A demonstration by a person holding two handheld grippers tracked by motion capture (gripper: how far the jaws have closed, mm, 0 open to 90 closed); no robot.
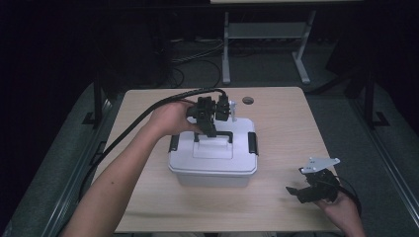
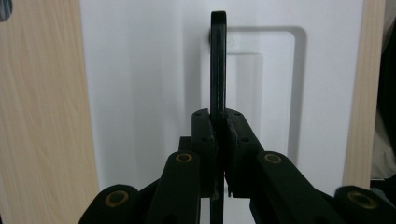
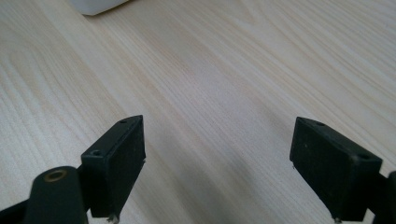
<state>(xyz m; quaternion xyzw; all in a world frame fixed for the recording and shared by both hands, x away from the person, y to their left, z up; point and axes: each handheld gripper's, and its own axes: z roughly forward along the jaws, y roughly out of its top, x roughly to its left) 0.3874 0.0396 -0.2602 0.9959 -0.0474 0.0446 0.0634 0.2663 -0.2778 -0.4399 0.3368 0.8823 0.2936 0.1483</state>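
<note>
Right claw [image 1: 296,191]: spread wide, empty, over pale wooden tabletop [image 1: 276,148]. Left claw [image 2: 219,128]: clamped on black handle [image 2: 218,60] of white plastic lidded box [image 1: 212,160].

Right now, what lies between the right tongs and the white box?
Only bare table. In the high view the right tongs sit open near the front right corner, apart from the white box, with nothing between.

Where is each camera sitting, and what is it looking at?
High view: above the person's side, looking forward and down at the table; both forearms show.
Left gripper view: on the left gripper, looking down at the white box; its jaws pinch the black handle.
Right gripper view: on the right gripper, facing bare table, jaws open.
Shared: the white box, in all views.
</note>
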